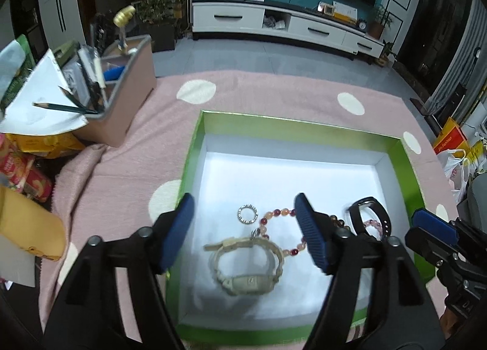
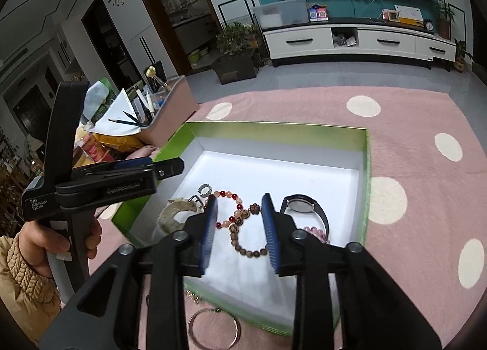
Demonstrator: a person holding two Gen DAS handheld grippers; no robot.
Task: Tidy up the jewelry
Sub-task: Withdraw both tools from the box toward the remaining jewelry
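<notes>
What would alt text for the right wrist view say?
The open right gripper hovers over a green-rimmed white box holding beaded bracelets, a black watch and a cream watch; a silver hoop lies outside on the pink blanket.

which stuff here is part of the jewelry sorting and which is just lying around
Job: green box, beige watch, small ring, red bead bracelet, brown bead bracelet, black watch, silver hoop outside the box.

Lying about: pencil organizer, snack packets.
</notes>
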